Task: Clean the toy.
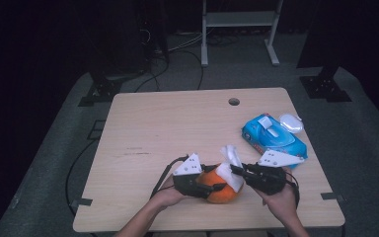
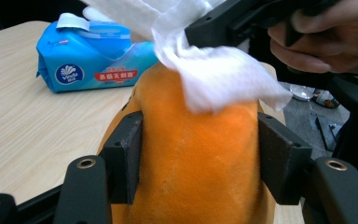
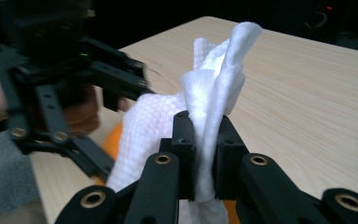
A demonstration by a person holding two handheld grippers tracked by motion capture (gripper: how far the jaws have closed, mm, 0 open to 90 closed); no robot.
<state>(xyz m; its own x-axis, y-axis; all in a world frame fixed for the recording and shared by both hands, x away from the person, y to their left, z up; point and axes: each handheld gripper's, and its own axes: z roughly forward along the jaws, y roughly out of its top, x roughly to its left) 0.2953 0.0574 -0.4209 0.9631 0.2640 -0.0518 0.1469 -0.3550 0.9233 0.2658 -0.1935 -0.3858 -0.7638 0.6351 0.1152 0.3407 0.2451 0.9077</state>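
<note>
A: We are looking down at the table (image 1: 143, 128), and near its front edge, about midway along it, the left gripper (image 1: 212, 187) is clamping the orange plush toy (image 1: 222, 193). From the left gripper view, both pads are pressing into the toy's (image 2: 196, 158) fuzzy sides, the jaws partway closed around it.

B: And we are seeing the right gripper (image 1: 234, 170) pinching a white wipe (image 1: 231, 165) just beside it. In the right gripper view its jaws are standing nearly closed with the wipe (image 3: 214, 93) bunched upright between them, and its lower part is draping over the top of the toy.

A: We are also noticing the blue wipe pack (image 1: 273, 137) lying near the right edge, well apart from the toy, with a small white lid (image 1: 291, 122) touching its far side.
</note>
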